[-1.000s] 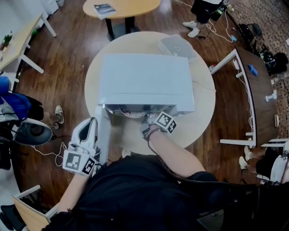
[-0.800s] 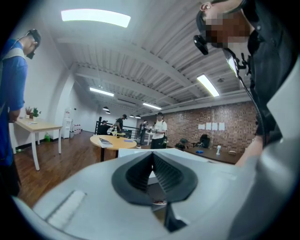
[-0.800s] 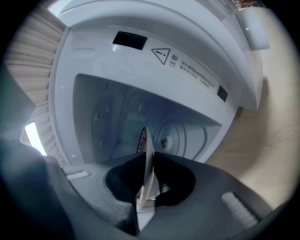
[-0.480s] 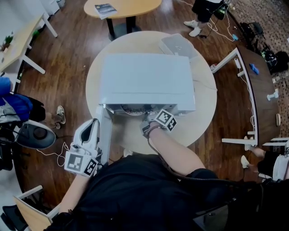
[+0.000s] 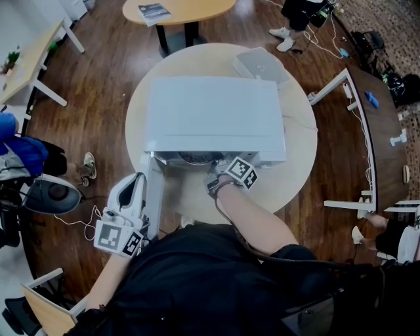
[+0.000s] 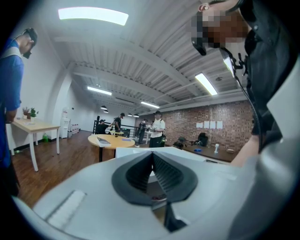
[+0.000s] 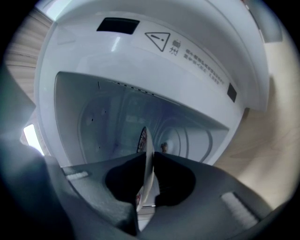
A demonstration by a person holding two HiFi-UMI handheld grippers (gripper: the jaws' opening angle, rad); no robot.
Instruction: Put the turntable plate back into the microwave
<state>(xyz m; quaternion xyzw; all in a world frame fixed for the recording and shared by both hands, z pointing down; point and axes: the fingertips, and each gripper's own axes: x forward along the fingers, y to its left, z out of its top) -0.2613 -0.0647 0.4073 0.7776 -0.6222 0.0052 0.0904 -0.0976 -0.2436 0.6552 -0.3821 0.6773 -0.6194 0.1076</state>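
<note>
The white microwave (image 5: pixel 213 118) stands on a round table (image 5: pixel 298 154), its door (image 5: pixel 152 197) swung open toward me at the left. My right gripper (image 5: pixel 225 172) is at the mouth of the cavity, shut on the turntable plate (image 7: pixel 146 154). The plate shows edge-on and upright between the jaws, reaching into the cavity (image 7: pixel 108 117). In the head view only a dark sliver of the plate (image 5: pixel 197 158) peeks out under the microwave's front edge. My left gripper (image 5: pixel 129 191) hangs beside the open door, and in the left gripper view (image 6: pixel 151 157) its jaws meet with nothing between them.
A white lidded box (image 5: pixel 259 65) sits on the table behind the microwave at the right. A wooden table (image 5: pixel 184 10) stands further back, desks (image 5: pixel 367 118) to the right, a chair (image 5: pixel 52 193) to the left. People stand around the room.
The plate has slid deeper into the microwave: less of its rim shows under the front edge. My right gripper has edged toward the opening. The left gripper has kept still.
</note>
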